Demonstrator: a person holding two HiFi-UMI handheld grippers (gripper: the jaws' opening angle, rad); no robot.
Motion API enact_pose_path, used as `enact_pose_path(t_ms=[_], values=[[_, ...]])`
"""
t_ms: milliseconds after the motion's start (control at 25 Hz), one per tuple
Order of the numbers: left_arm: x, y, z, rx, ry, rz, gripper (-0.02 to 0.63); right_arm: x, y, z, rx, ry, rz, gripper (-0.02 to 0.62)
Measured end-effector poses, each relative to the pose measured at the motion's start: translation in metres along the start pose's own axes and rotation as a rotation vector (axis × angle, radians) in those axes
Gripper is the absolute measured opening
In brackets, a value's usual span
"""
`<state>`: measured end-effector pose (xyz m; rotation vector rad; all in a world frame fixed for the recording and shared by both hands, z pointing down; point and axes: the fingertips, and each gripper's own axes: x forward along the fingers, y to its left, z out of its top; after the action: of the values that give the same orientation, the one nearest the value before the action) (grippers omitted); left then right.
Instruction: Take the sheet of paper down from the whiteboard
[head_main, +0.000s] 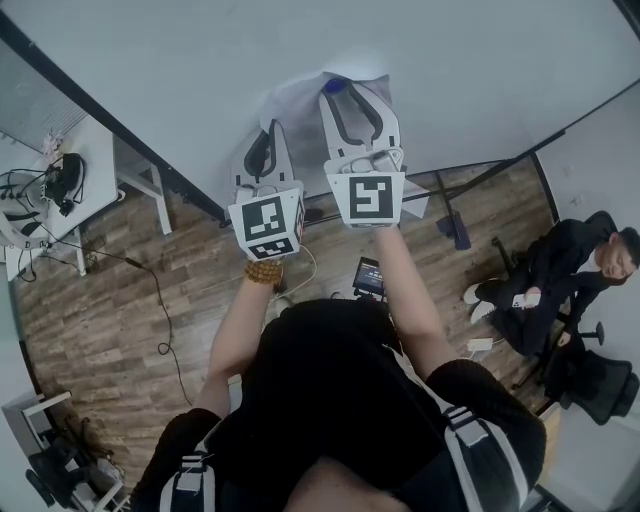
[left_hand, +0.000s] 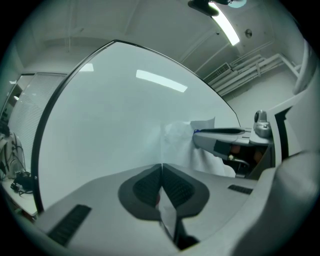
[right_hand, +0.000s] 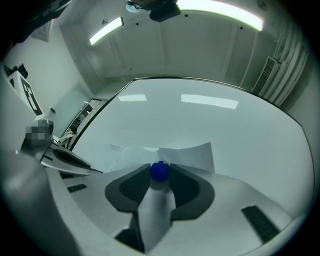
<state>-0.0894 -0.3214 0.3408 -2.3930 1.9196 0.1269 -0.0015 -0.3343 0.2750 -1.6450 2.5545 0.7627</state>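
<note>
A white sheet of paper (head_main: 297, 100) hangs crumpled on the whiteboard (head_main: 180, 60), pinned by a round blue magnet (head_main: 336, 87). My left gripper (head_main: 269, 129) is shut on the sheet's left edge; in the left gripper view the paper (left_hand: 176, 142) runs down between the closed pads (left_hand: 145, 187). My right gripper (head_main: 345, 92) is higher and to the right, shut on the blue magnet (right_hand: 159, 171), with the paper (right_hand: 192, 154) spread behind it. Each gripper shows in the other's view: the right gripper (left_hand: 196, 133) and the left gripper (right_hand: 100, 172).
The whiteboard's dark frame (head_main: 120, 130) and stand feet (head_main: 452, 215) rest on a wooden floor. A person sits on a chair (head_main: 570, 275) at the right. A white desk with gear (head_main: 60, 185) stands at the left. A cable (head_main: 160, 300) and a small screen (head_main: 368, 276) lie on the floor.
</note>
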Motion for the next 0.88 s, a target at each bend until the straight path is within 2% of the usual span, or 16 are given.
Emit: enact_pose_path(t_ms=[520, 880], values=[[-0.0003, 0.0044, -0.0002, -0.015, 0.009, 0.011, 0.009, -0.0012, -0.0016, 0.0009, -0.008, -0.002, -0.028, 0.118], [0.0029, 0.0068, 0.0001, -0.035, 0.013, 0.020, 0.009, -0.0026, -0.0017, 0.0004, -0.008, 0.010, -0.014, 0.117]])
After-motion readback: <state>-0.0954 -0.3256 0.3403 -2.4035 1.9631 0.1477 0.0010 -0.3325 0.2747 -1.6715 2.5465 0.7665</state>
